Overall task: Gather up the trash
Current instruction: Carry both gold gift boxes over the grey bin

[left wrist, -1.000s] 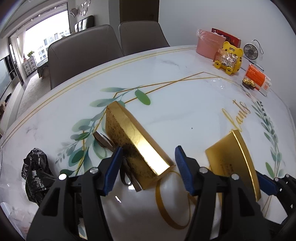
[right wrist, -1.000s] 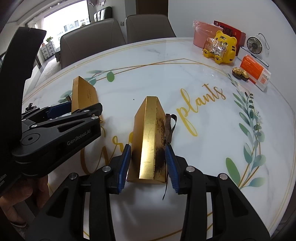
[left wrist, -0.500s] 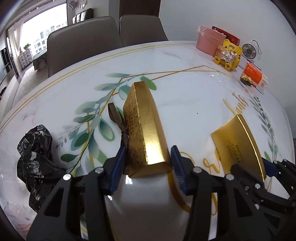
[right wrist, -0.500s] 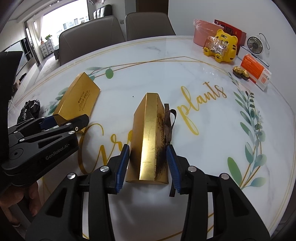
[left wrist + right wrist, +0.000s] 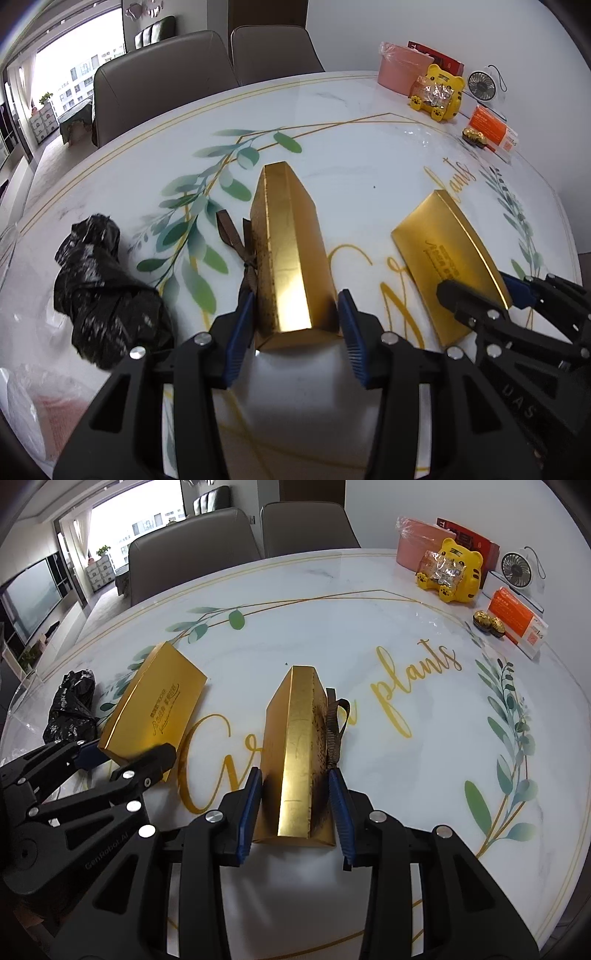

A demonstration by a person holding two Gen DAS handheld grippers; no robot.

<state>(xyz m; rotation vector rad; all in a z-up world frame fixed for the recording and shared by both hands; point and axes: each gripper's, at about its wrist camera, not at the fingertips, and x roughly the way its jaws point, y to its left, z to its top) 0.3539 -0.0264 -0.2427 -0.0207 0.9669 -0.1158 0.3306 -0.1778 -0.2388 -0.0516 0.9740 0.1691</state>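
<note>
We have two pieces of trash in hand. The long gold foil box with a brown ribbon (image 5: 291, 240) lies near the middle of the white marble-print table (image 5: 369, 147). Its near end sits between the blue pads of the left gripper (image 5: 295, 295), whose jaws are closing and already press on both its sides. Just to its right, a second gold foil box (image 5: 299, 731), its ribbon on the right side, is caught the same way by the right gripper (image 5: 294, 771), whose jaws are also closing, with both pads against the box.

To the left of the boxes lies a crumpled black plastic bag (image 5: 99, 288). At the far right edge stand a pink tub (image 5: 404, 68), a yellow tiger figure (image 5: 437, 90), a small white fan (image 5: 480, 83) and an orange carton (image 5: 493, 129). Two grey-brown chairs (image 5: 162, 74) face the far side.
</note>
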